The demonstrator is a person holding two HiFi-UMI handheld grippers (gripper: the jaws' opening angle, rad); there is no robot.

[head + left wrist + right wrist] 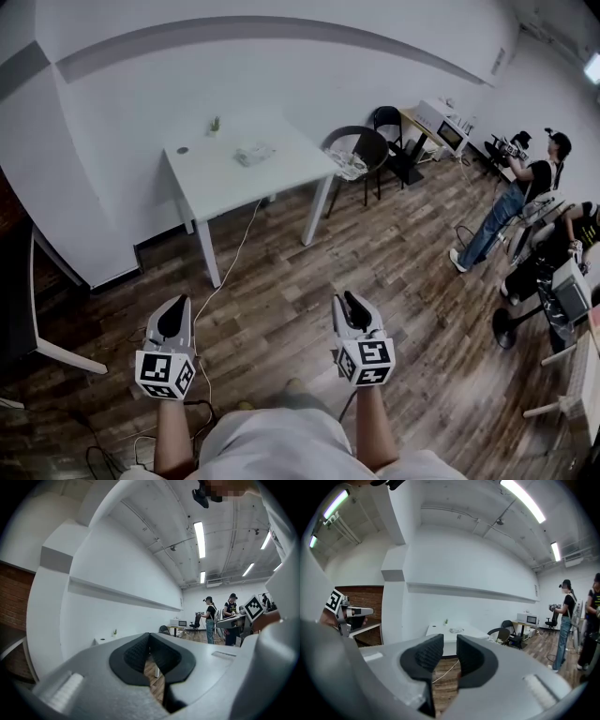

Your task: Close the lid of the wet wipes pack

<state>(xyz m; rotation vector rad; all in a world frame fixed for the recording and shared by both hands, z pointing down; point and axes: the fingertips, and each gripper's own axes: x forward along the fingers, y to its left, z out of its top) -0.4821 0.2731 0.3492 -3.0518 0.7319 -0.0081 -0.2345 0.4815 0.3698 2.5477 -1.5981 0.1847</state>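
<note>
Left tool (174, 307) clenched, right tool (348, 302) released, both empty; nearing the wipes pack (253, 153) on the counter (202, 178), we may trip on the cable (232, 255).

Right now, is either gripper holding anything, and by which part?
Nothing is held: left gripper jaws together and empty, right gripper jaws apart and empty.

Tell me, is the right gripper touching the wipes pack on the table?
Apart. The head view shows the right gripper over wooden floor, far from the wipes pack on the table.
</note>
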